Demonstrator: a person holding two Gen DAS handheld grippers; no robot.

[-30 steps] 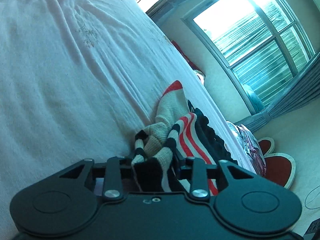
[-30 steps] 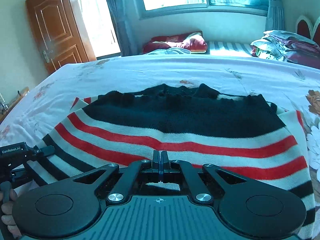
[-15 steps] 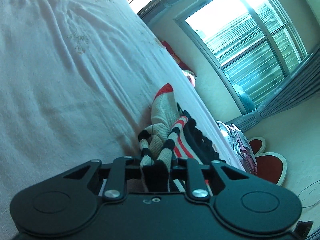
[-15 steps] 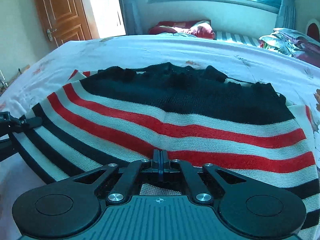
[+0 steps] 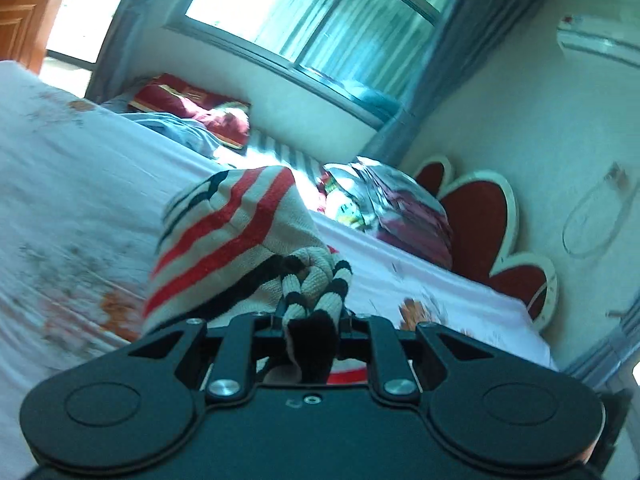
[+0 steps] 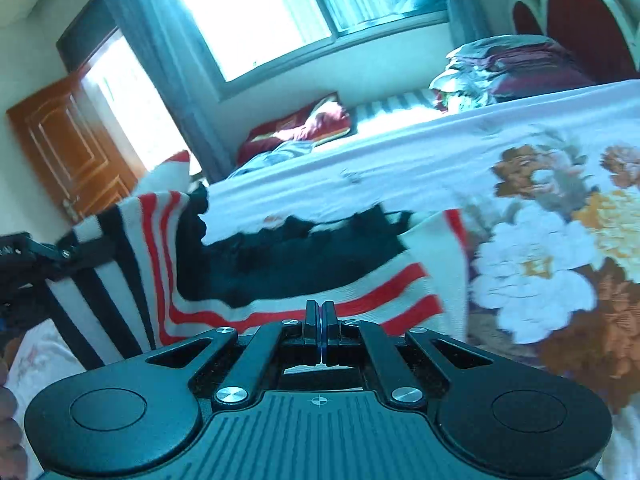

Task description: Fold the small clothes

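Observation:
A small knit sweater with red, cream and black stripes [image 6: 280, 264] hangs between my two grippers above the bed. My left gripper [image 5: 312, 320] is shut on a bunched striped edge of the sweater [image 5: 240, 240], which drapes in front of it. My right gripper [image 6: 320, 312] is shut, its jaws pressed together on the sweater's lower striped edge. The left gripper [image 6: 36, 252] also shows at the far left of the right wrist view, holding the sweater's raised side.
The bed has a white flowered sheet [image 6: 540, 248]. A pile of folded clothes [image 5: 396, 204] lies near the red and white headboard [image 5: 480, 216]. A red pillow [image 6: 304, 124] lies under the window. A wooden door [image 6: 68, 148] stands at the left.
Both grippers have lifted and swung with the sweater. Its left side now hangs raised off the bed instead of lying flat. Both views are tilted and blurred from the motion.

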